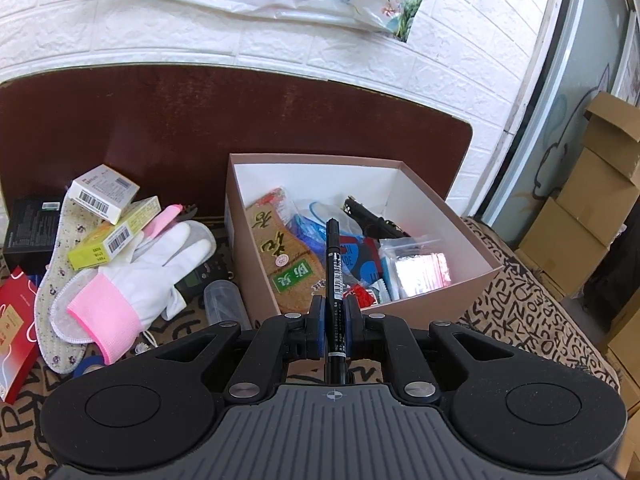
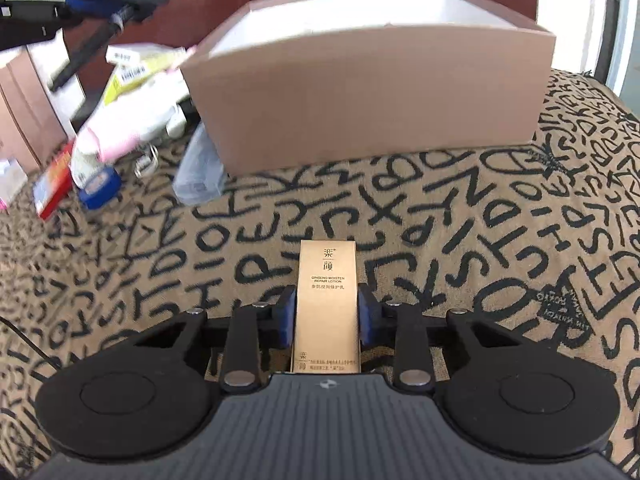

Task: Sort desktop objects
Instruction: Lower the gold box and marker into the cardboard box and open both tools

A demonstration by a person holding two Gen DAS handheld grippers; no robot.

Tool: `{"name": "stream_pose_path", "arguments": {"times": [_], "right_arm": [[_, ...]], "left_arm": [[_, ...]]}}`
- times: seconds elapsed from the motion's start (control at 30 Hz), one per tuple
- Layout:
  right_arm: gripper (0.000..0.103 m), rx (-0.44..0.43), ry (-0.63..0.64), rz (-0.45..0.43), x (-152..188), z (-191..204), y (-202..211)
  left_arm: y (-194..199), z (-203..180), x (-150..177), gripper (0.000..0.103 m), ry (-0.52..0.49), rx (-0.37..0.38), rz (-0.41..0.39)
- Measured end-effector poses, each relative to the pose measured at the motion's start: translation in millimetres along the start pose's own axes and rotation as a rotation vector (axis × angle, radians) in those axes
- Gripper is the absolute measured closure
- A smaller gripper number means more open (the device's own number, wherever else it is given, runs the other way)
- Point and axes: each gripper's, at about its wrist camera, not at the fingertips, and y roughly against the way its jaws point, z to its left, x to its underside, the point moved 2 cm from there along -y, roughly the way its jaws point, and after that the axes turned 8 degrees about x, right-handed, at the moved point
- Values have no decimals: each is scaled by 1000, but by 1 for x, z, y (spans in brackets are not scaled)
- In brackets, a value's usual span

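Observation:
My left gripper (image 1: pixel 334 318) is shut on a black marker pen (image 1: pixel 333 264) and holds it above the near wall of the open pink box (image 1: pixel 472 276), tip pointing over the items inside. My right gripper (image 2: pixel 326 316) is shut on a gold lotion box (image 2: pixel 326 300) and holds it low over the patterned cloth (image 2: pixel 460 208), in front of the pink box (image 2: pixel 360 92). The left gripper with the pen shows blurred at the top left of the right wrist view (image 2: pixel 96 4).
Left of the box lies a pile: white glove with pink cuff (image 1: pixel 140 280), floral insoles (image 1: pixel 52 304), yellow carton (image 1: pixel 116 232), white carton (image 1: pixel 104 190), black box (image 1: pixel 30 226), red box (image 1: pixel 14 328), clear plastic cup (image 1: pixel 224 304). Cardboard boxes (image 1: pixel 584 216) stand at right.

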Motion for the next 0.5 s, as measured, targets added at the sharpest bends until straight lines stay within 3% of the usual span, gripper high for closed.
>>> {"name": "stream_pose_path", "arguments": {"times": [0.2,0.5], "right_arm": [[69,-60,-27,-123,-31,-6,35],[69,-69,-23,-320,-118,-10,58]], "left_arm": [[-2,-9,-14,98,-17,4,-16],[-25,-25,-62,98,-52,6,-59]]}}
